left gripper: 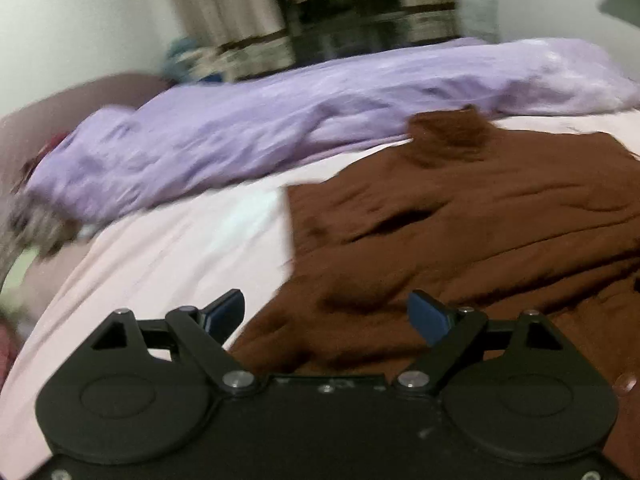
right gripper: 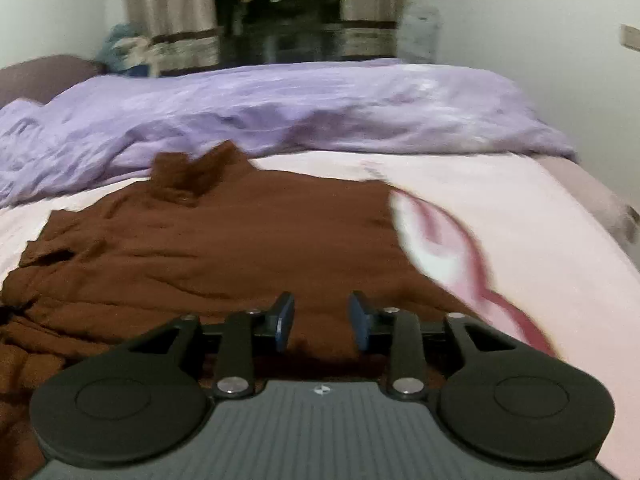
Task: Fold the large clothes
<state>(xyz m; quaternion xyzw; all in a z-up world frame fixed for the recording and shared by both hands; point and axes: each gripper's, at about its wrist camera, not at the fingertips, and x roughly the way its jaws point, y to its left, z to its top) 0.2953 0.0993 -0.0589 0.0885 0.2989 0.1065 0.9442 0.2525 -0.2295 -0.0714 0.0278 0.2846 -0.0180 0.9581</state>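
Left gripper (left gripper: 324, 316): fingers wide apart, nothing between them, low over the near left part of the garment (left gripper: 460, 216). Beyond its left finger (left gripper: 226, 310), bare pink sheet (left gripper: 168, 248); beyond that, a lilac duvet (left gripper: 280, 120) bunched across the far side of the bed.

Garment: brown, knit-looking, spread on the sheet, rumpled rather than flat. Collar (right gripper: 192, 176) sits at the far end, just short of the duvet, so the neck points away from the grippers and the hem lies near or under them. Long axis runs near to far. Left portion shows heavy creases and a fold or sleeve lying across it; can't tell which.

Right gripper (right gripper: 322, 320): fingers partly open, narrower gap than the left, holding nothing, over the garment's near edge. To its right, a red-and-white print (right gripper: 432, 240) on the sheet.

Step in hand, as I judge it: taking the near hem corners for a fold. To do it well: smooth the left creases first, pinch both layers at matching points on the hem, lift evenly, carry straight along the long axis toward the collar, keep the edge taut between grippers so it lands square. Frames are motion-blurred; fine edges uncertain.
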